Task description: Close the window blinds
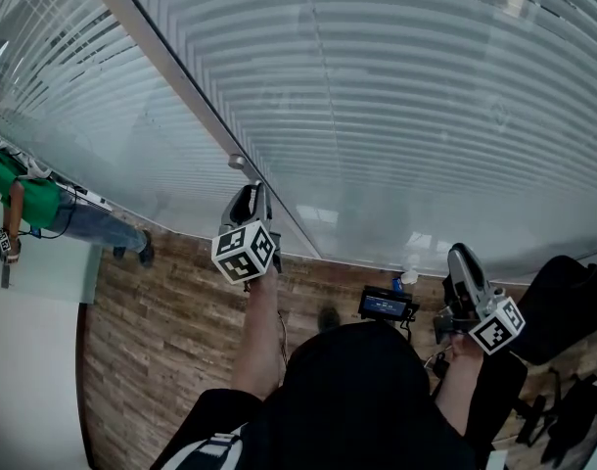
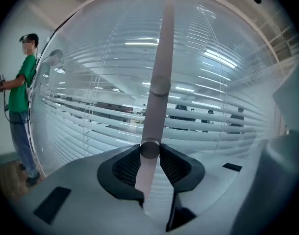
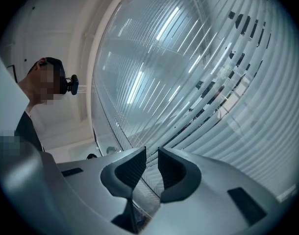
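Note:
White slatted blinds [image 1: 396, 116] hang behind glass and fill the wall ahead, their slats partly tilted, with gaps showing in the left gripper view [image 2: 90, 121]. A pale tilt wand [image 2: 161, 72] runs up the middle of that view. My left gripper [image 2: 150, 153] is shut on the wand, whose round lower end sits between the pads. In the head view the left gripper [image 1: 250, 199] is raised by the dark window frame [image 1: 181, 76]. My right gripper [image 1: 463, 267] hangs lower at the right. Its jaws [image 3: 152, 163] stand a little apart, with nothing between them, facing the blinds [image 3: 213, 82].
A person in a green shirt [image 1: 24, 199] stands at the far left by the white wall [image 2: 22, 97]. A black device [image 1: 387, 305] lies on the wooden floor [image 1: 152, 341] below the window. Dark chairs or bags [image 1: 563, 302] crowd the right.

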